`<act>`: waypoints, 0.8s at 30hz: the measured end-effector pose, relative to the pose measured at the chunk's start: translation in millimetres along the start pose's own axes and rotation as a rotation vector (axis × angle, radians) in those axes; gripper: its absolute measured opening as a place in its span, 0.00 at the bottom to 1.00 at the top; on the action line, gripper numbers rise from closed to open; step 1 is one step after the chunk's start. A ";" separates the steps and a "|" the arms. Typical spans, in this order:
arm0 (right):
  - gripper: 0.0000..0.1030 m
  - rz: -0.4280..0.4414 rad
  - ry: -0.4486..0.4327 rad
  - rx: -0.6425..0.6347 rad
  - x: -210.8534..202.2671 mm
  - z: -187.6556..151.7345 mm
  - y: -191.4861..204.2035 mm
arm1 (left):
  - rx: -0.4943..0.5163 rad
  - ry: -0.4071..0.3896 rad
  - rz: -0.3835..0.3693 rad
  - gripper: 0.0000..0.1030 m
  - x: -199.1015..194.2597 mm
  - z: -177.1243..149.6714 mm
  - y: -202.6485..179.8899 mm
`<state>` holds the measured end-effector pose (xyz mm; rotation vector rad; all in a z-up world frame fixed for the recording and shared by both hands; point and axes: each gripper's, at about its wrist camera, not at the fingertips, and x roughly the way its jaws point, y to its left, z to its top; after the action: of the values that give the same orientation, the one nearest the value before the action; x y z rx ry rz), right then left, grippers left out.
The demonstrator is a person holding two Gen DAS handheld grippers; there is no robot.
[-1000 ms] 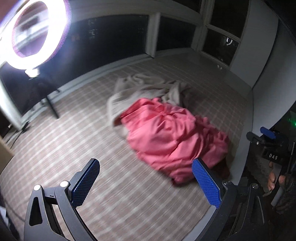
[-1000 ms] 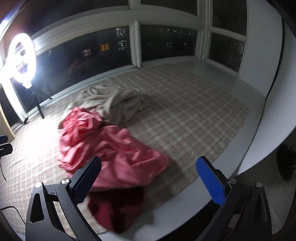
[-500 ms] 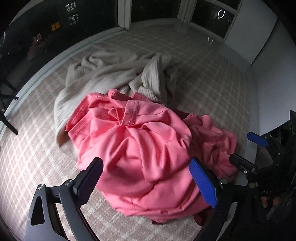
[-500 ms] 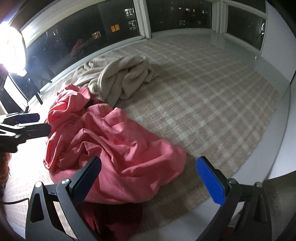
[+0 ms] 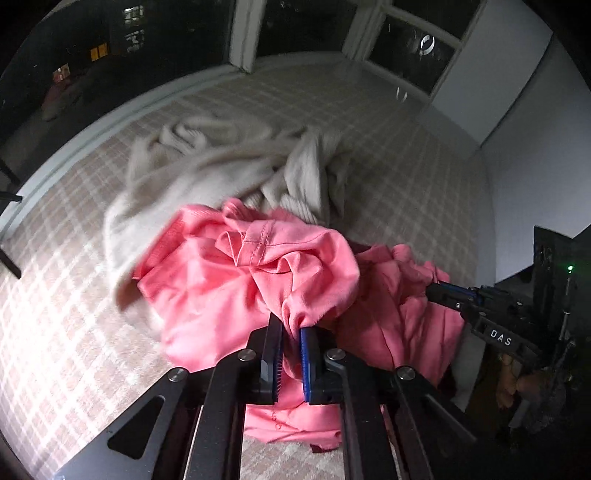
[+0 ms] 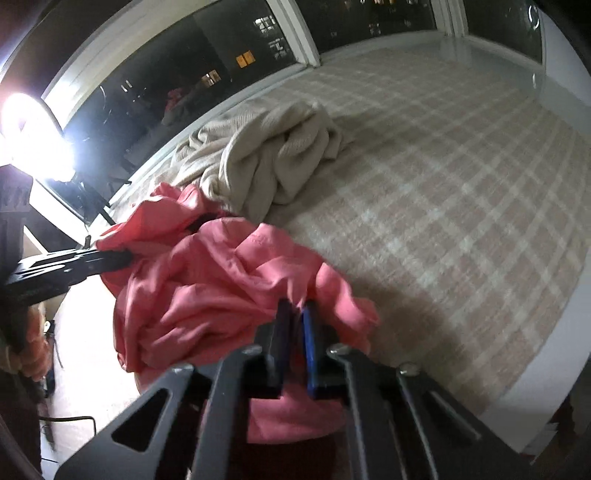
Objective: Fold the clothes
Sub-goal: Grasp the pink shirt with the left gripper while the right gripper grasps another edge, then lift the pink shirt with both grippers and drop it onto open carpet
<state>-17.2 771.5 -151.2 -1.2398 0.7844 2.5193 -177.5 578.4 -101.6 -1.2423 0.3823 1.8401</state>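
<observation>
A crumpled pink garment (image 5: 236,280) lies on a plaid-covered surface (image 5: 66,339), partly over a cream knitted garment (image 5: 207,170). My left gripper (image 5: 291,328) is shut on a bunched fold of the pink garment. My right gripper (image 6: 298,314) is shut on another fold of the same pink garment (image 6: 207,291). The right gripper also shows at the right of the left wrist view (image 5: 439,291), and the left gripper at the left of the right wrist view (image 6: 122,258). The cream garment (image 6: 273,158) lies behind the pink one.
A dark red cloth (image 5: 321,448) peeks from under the pink garment. A bright ring light (image 6: 33,140) on a stand is at the far left. Dark windows (image 5: 303,26) and a white sill run along the far edge. The plaid cover (image 6: 461,192) stretches to the right.
Both grippers moved in onto the pink garment and went from wide open to shut on folds of it. The pink fabric is bunched up at each gripper.
</observation>
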 end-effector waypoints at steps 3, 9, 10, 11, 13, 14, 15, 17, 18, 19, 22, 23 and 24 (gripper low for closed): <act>0.04 0.007 -0.054 -0.006 -20.1 7.8 4.3 | -0.015 -0.064 0.009 0.07 -33.3 -1.2 10.1; 0.03 0.034 -0.214 -0.078 -82.2 36.6 34.7 | -0.059 -0.224 0.031 0.07 -122.4 -6.6 34.5; 0.03 0.040 -0.244 -0.098 -94.1 41.8 42.7 | -0.062 -0.252 0.046 0.07 -137.8 -9.8 38.8; 0.03 0.047 -0.271 -0.120 -106.3 46.9 52.0 | -0.065 -0.279 0.061 0.06 -153.2 -13.1 43.2; 0.03 0.067 -0.322 -0.163 -129.2 55.8 70.8 | -0.072 -0.333 0.092 0.07 -188.6 -26.1 52.7; 0.03 0.080 -0.345 -0.188 -140.6 59.5 82.2 | -0.083 -0.360 0.105 0.07 -206.2 -35.9 61.9; 0.03 0.088 -0.366 -0.212 -150.7 62.0 93.8 | -0.095 -0.387 0.117 0.06 -223.8 -45.9 71.3; 0.03 0.105 -0.403 -0.265 -167.5 64.3 118.4 | -0.120 -0.434 0.144 0.07 -257.1 -68.2 88.1; 0.03 0.117 -0.417 -0.286 -173.4 64.4 131.2 | -0.136 -0.454 0.166 0.07 -272.6 -79.1 99.3; 0.03 0.132 -0.429 -0.302 -178.3 64.0 142.8 | -0.152 -0.470 0.189 0.07 -287.7 -92.3 107.8; 0.03 0.183 -0.455 -0.352 -191.2 60.1 180.7 | -0.211 -0.518 0.255 0.06 -334.5 -142.7 140.1; 0.03 0.200 -0.468 -0.369 -194.9 57.7 193.4 | -0.234 -0.533 0.279 0.07 -350.5 -159.9 150.0; 0.03 0.218 -0.480 -0.387 -198.6 55.2 206.2 | -0.257 -0.545 0.303 0.07 -368.7 -180.0 158.3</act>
<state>-17.8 637.0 107.5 -0.5999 0.3414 3.0692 -143.9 190.8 103.4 -0.8181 0.0284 2.4534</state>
